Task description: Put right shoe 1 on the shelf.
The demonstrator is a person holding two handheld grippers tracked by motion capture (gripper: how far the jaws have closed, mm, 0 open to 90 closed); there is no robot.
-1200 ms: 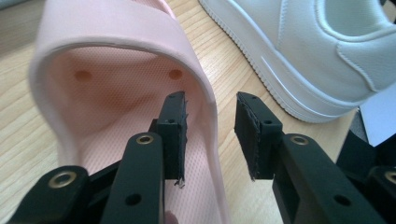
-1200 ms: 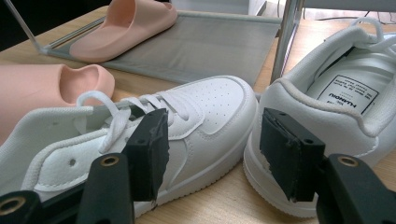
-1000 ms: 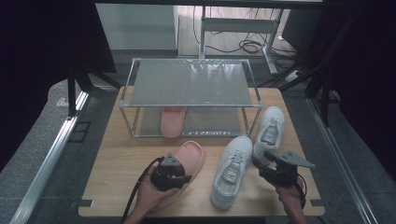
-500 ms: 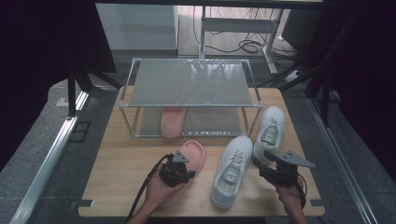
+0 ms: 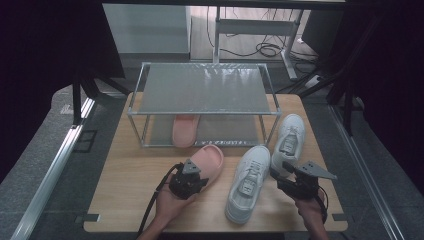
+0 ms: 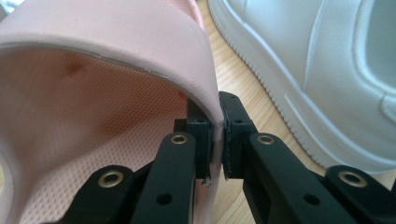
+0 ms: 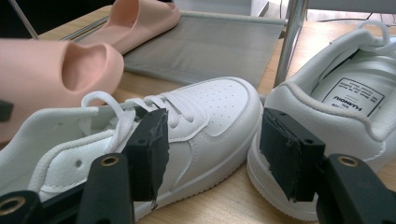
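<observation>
Slipper [image 5: 204,162] is lying on the bench [image 5: 125,200] in front of the rack [image 5: 202,97], its strap wall pinched between the left gripper [image 6: 215,135] jaws. Over the last second that gripper is advancing toward the rack; placement beside the shelved slipper [image 5: 184,130] is likely underway. Right gripper [image 7: 210,154] is hovering, jaws spread, between the sneakers [image 7: 187,121]. Slipper sole contact is hidden.

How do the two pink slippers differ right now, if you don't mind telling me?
The near pink slipper lies on the open table, while the far pink slipper sits on the rack's lower shelf. The left gripper is shut on the near one's strap edge; the far one is untouched. Both share colour and shape.
</observation>
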